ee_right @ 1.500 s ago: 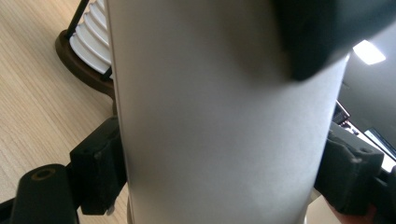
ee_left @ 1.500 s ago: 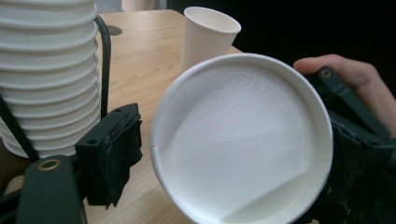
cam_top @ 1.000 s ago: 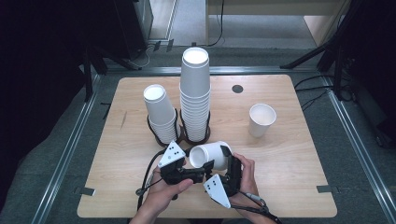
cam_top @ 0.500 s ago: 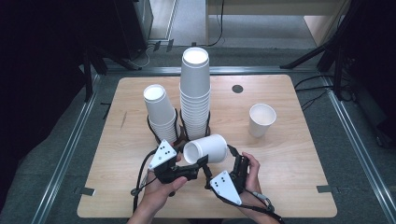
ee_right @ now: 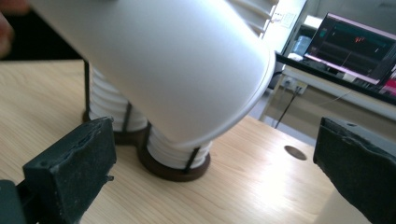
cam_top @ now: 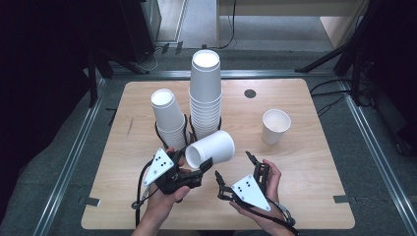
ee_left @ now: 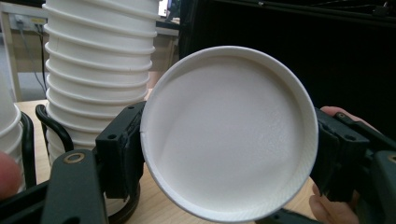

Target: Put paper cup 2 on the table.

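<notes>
A white paper cup (cam_top: 210,147) lies on its side in the air, and my left gripper (cam_top: 193,163) is shut on its base end. In the left gripper view the cup's round base (ee_left: 224,135) sits between the two black jaws. My right gripper (cam_top: 233,166) is open to the right of the cup, apart from it. In the right gripper view the cup's side wall (ee_right: 163,60) hangs above and beyond the wide-apart jaws of that gripper (ee_right: 215,163).
Two cup stacks stand in black wire holders behind the held cup, a tall stack (cam_top: 205,88) and a shorter stack (cam_top: 168,118). A single upright cup (cam_top: 275,125) stands at the right. The wooden table (cam_top: 314,187) has a small dark hole (cam_top: 250,93) near its far edge.
My right gripper has come off the cup and drawn back to the right with its jaws open. My left gripper has carried the cup up and toward the stacks.
</notes>
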Demonstrator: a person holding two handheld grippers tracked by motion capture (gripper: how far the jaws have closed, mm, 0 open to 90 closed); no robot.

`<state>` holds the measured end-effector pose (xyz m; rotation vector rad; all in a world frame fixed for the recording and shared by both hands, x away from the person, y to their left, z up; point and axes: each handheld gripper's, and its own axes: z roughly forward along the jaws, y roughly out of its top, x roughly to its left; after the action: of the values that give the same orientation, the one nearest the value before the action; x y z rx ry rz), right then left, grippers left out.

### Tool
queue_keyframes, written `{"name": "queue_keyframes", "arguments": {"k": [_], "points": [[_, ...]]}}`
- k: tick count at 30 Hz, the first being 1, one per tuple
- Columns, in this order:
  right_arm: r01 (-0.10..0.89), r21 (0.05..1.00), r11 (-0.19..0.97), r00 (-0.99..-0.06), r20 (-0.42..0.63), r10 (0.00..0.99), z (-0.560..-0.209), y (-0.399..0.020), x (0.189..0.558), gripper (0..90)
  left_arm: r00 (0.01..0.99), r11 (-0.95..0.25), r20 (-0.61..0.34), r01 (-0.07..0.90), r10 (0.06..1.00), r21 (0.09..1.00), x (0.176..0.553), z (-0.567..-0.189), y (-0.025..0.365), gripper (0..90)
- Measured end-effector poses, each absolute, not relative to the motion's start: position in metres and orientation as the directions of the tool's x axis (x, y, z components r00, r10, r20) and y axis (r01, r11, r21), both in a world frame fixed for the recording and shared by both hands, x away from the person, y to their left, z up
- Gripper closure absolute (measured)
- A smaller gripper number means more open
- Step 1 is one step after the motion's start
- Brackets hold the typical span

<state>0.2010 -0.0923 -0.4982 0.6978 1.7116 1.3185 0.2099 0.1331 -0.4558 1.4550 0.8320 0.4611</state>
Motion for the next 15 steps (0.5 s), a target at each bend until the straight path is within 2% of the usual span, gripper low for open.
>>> {"name": "queue_keyframes", "arguments": {"k": [8, 15], "points": [[0.025, 0.992, 0.127, -0.532, -0.095, 0.841, -0.485, -0.097, 0.196, 0.0, 0.653, 0.131, -0.218, 0.18, 0.725, 0.975, 0.208, -0.455, 0.136, 24.1], [0.108, 0.994, 0.02, -0.526, 0.04, 0.849, -0.482, -0.1, 0.198, 0.0, 0.644, 0.15, -0.221, 0.164, 0.733, 0.975, 0.208, -0.456, 0.138, 24.2]]}}
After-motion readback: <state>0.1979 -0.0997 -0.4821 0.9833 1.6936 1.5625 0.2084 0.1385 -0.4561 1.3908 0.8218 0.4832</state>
